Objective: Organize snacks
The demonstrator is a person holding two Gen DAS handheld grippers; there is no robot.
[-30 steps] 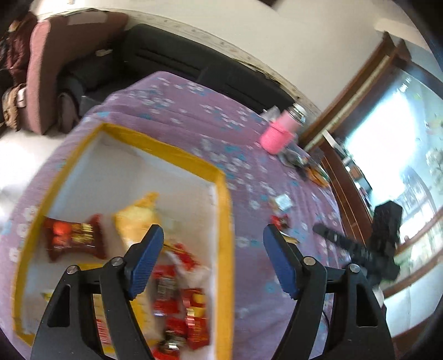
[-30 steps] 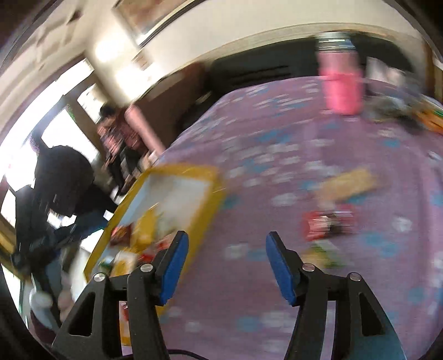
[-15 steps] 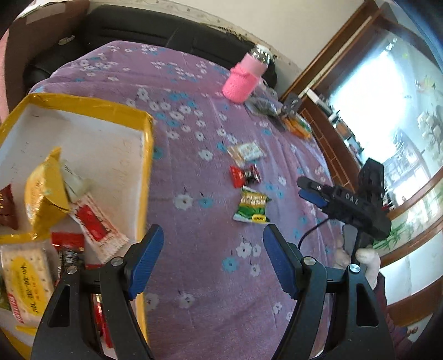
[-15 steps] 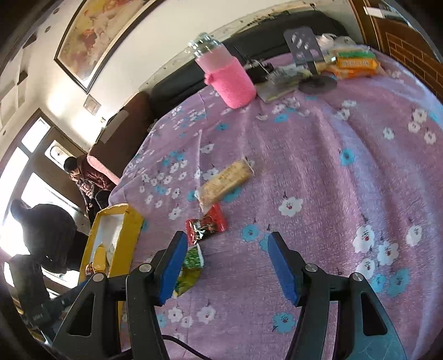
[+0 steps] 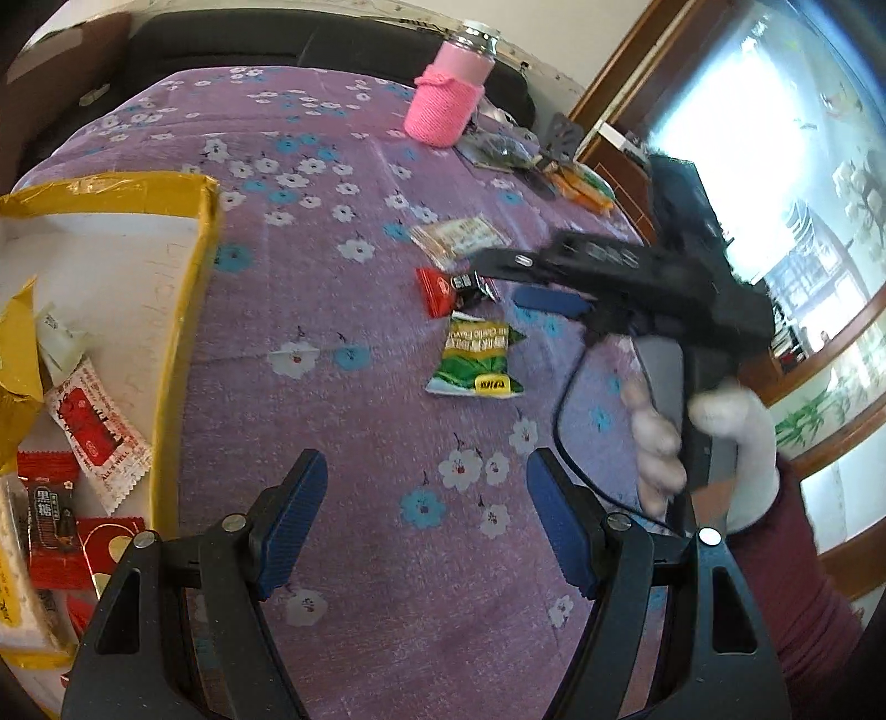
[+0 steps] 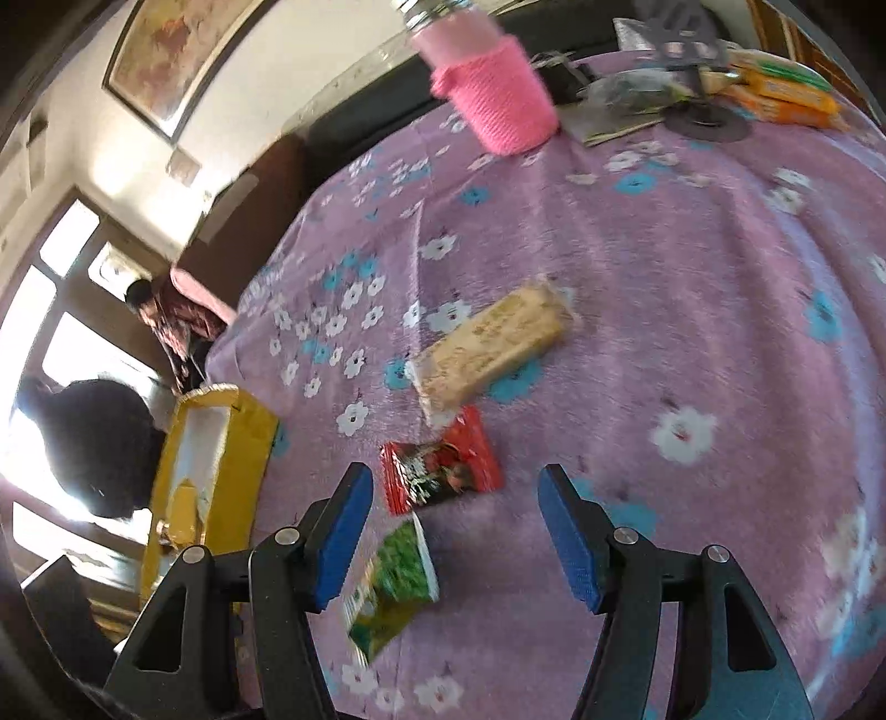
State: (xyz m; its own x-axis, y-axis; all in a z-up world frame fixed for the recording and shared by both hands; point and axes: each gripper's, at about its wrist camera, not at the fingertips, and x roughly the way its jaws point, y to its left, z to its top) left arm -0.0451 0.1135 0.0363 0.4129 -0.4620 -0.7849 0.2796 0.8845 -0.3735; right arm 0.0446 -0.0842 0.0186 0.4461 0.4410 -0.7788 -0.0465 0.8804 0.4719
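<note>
Three loose snacks lie on the purple flowered cloth: a red packet (image 5: 443,289) (image 6: 440,468), a green packet (image 5: 479,361) (image 6: 394,581) and a tan biscuit pack (image 5: 459,237) (image 6: 493,346). My right gripper (image 6: 451,529) (image 5: 518,277) is open, low over the cloth, its jaws just short of the red packet. My left gripper (image 5: 423,523) is open and empty above bare cloth, nearer than the green packet. A yellow-rimmed box (image 5: 191,277) (image 6: 221,465) at the left holds several snacks.
A pink-sleeved bottle (image 5: 451,94) (image 6: 493,99) stands at the far edge of the table. Orange packs (image 6: 786,94), a dark disc (image 6: 711,124) and other clutter lie at the far right. A dark sofa (image 5: 249,44) is behind the table. People are by the window (image 6: 111,432).
My left gripper has swung right, from over the box to over the cloth. My right gripper has moved forward and down toward the red and green packets. Both stayed open.
</note>
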